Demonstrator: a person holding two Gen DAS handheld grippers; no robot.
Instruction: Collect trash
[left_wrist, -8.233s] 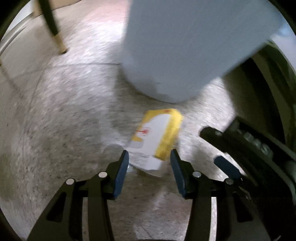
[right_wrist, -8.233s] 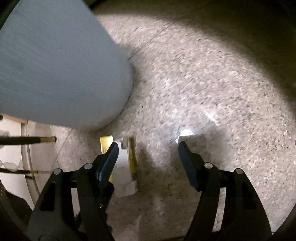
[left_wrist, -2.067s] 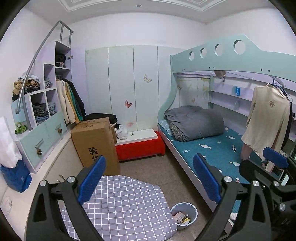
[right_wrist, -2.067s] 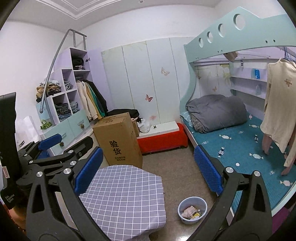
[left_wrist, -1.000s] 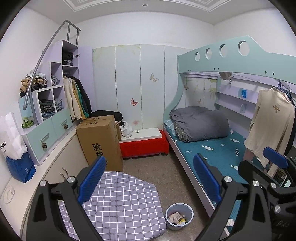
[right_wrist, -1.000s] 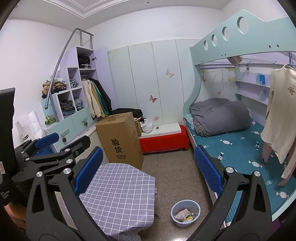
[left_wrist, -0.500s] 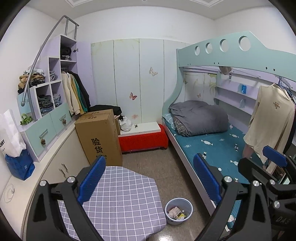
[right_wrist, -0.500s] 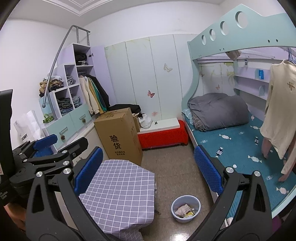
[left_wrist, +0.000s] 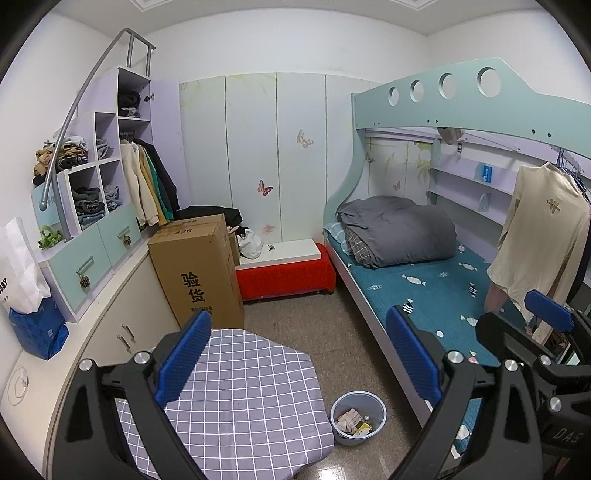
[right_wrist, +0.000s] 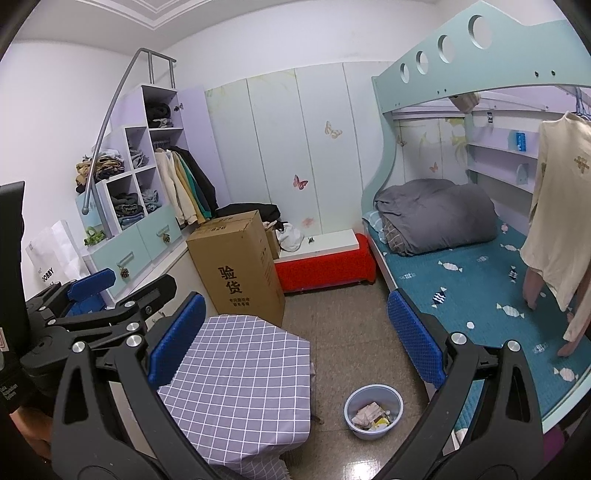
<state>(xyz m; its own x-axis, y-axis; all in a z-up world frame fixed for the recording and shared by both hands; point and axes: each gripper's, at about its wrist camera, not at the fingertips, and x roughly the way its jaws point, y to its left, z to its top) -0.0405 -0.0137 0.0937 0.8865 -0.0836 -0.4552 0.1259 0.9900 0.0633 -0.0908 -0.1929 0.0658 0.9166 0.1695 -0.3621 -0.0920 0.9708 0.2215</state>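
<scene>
A small pale-blue trash bin (left_wrist: 358, 418) stands on the floor between the table and the bed, with paper and yellow trash (left_wrist: 355, 421) inside; it also shows in the right wrist view (right_wrist: 373, 410). My left gripper (left_wrist: 297, 354) is open and empty, held high above the room. My right gripper (right_wrist: 293, 338) is open and empty, also held high. The left gripper also shows at the left edge of the right wrist view (right_wrist: 122, 291), and the right gripper at the right edge of the left wrist view (left_wrist: 546, 317).
A table with a grey checked cloth (left_wrist: 240, 398) is below the left fingers. A tall cardboard box (left_wrist: 197, 269), a red bench (left_wrist: 286, 275), a bunk bed with teal sheet (left_wrist: 424, 284) and a shelf unit with clothes (left_wrist: 96, 184) surround a strip of stone floor (left_wrist: 314, 325).
Long before, both grippers were low at the floor by a yellow-white wrapper beside the bin. Over the last second both are raised; the views shift only slightly, both grippers staying open.
</scene>
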